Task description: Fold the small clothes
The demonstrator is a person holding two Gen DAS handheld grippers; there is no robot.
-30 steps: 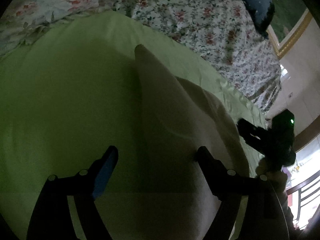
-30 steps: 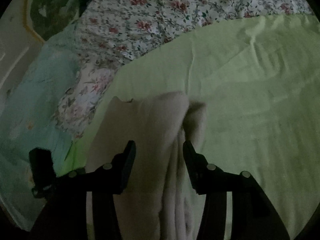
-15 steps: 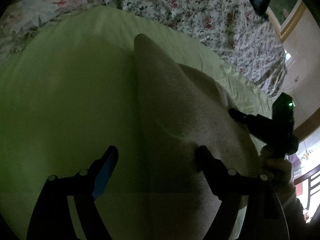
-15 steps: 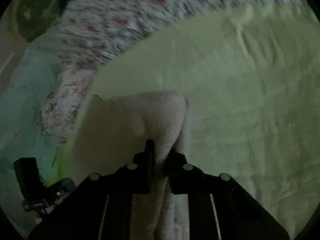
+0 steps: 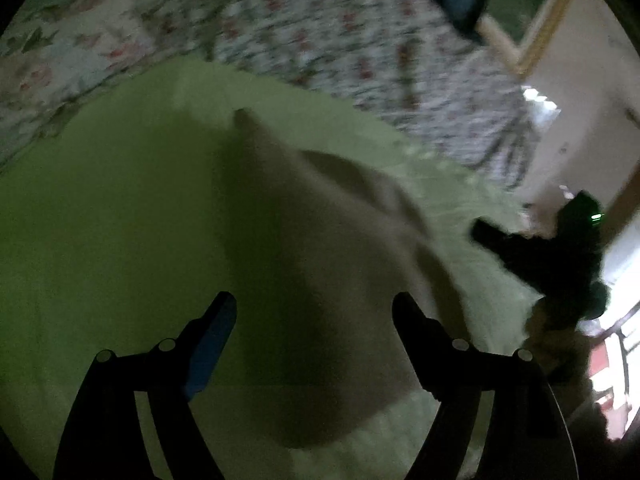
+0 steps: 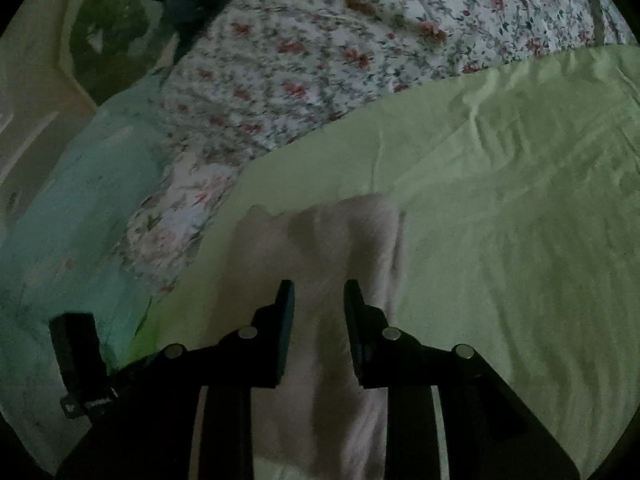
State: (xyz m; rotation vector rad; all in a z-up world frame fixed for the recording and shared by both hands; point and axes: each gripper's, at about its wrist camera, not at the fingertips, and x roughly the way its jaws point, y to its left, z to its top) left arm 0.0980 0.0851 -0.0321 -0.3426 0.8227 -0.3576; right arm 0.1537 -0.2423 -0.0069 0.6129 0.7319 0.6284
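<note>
Hand-held gripper [image 6: 319,300] over fuzzy beige cloth [image 6: 320,240]

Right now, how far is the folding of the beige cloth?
Done: the beige cloth lies doubled over on the green sheet, layers showing along one edge. In hand: the right gripper straddles it, grip unclear; the left gripper hangs open above it. Left: probably another fold and smoothing.

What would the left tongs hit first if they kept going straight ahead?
Most likely the beige cloth: it lies right between and ahead of the open left tongs, spread on the green sheet. The picture is blurred, so depth is uncertain.
</note>
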